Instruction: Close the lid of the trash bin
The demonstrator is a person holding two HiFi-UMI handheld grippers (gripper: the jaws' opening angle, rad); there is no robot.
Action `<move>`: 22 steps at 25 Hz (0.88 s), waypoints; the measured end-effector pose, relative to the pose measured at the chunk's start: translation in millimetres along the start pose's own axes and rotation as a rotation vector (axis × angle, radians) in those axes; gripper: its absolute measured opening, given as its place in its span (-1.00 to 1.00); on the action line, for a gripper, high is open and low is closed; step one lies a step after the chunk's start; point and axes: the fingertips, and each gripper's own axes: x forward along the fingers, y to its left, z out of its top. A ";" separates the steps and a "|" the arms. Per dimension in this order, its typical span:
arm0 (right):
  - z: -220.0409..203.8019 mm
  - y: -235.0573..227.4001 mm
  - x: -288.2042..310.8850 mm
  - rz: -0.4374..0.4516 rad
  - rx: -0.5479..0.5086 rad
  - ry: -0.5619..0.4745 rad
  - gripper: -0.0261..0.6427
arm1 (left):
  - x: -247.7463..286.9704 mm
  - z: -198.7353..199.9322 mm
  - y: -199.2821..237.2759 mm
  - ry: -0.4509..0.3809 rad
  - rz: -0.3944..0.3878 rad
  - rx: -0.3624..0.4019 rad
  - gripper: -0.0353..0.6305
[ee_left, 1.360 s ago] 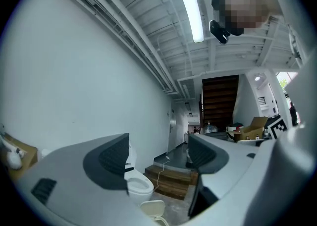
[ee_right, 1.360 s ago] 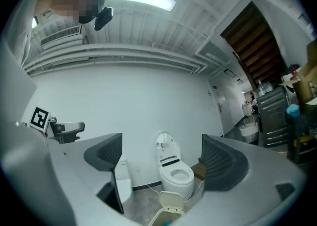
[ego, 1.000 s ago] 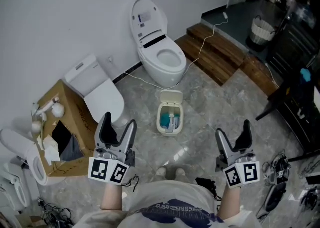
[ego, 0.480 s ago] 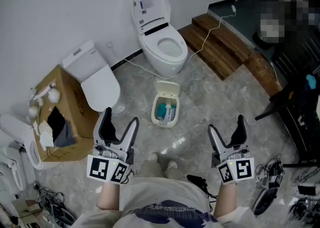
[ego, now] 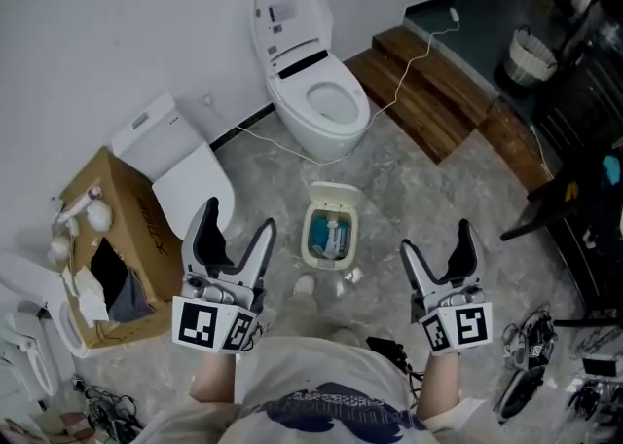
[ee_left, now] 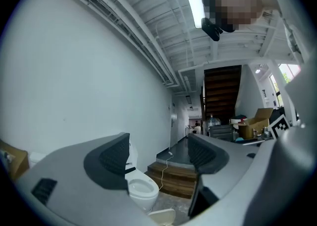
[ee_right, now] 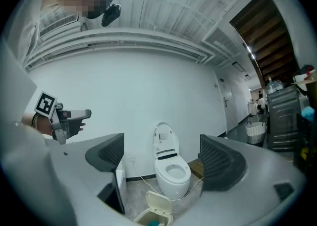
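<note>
Grey marble floor (ego: 419, 208) runs up to a white wall (ego: 127, 23); two toilets stand against it, one toilet (ego: 316, 92) with its seat cover raised, a second toilet (ego: 185, 174) shut; a further white fixture at the left edge is cut off too much to name. One cardboard box (ego: 107, 238) sits left of the second toilet; wooden steps (ego: 438, 92) lie to the right, with one white cable (ego: 389, 101) trailing over them, and one basket (ego: 531, 55) stands beyond.

One bin (ego: 329, 238), small and cream, stands on the floor near the front of the toilet, and in the head view it falls between the two grippers; its long axis runs from the person toward the toilet; its mouth faces up, with blue-green contents showing; its one lid (ego: 336, 195) stands open, hinged at the far end and tilted back toward the toilet.

Two grippers are held above the floor, both aimed at the wall; the left gripper (ego: 238, 223) has its jaws spread, with nothing between them, only the far toilet in the gap; the right gripper (ego: 436, 240) is likewise spread and empty, the toilet and bin showing far beyond its gap; neither touches the bin.
</note>
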 end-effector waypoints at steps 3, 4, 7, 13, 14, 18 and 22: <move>-1.0 10.3 43.8 -0.016 -0.042 0.015 0.47 | 35.1 3.0 34.9 -0.018 -0.042 -0.008 0.16; -3.9 13.6 58.1 -0.018 -0.065 0.028 0.47 | 45.1 1.4 45.4 -0.015 -0.056 -0.012 0.16; -19.1 20.0 94.4 -0.008 -0.146 0.095 0.46 | 65.9 -5.0 68.6 0.000 -0.084 -0.024 0.16; -88.3 13.5 148.0 0.146 -0.413 0.360 0.45 | 90.6 -28.3 86.2 0.027 -0.079 -0.071 0.16; -106.2 12.1 156.7 0.187 -0.451 0.405 0.44 | 93.9 -31.4 87.2 0.030 -0.081 -0.074 0.16; -185.9 3.8 188.1 0.366 -0.622 0.575 0.39 | 103.8 -34.0 80.8 0.025 -0.063 -0.065 0.16; -271.8 4.0 217.6 0.563 -0.719 0.725 0.26 | 101.4 -43.5 72.2 0.034 -0.029 -0.043 0.16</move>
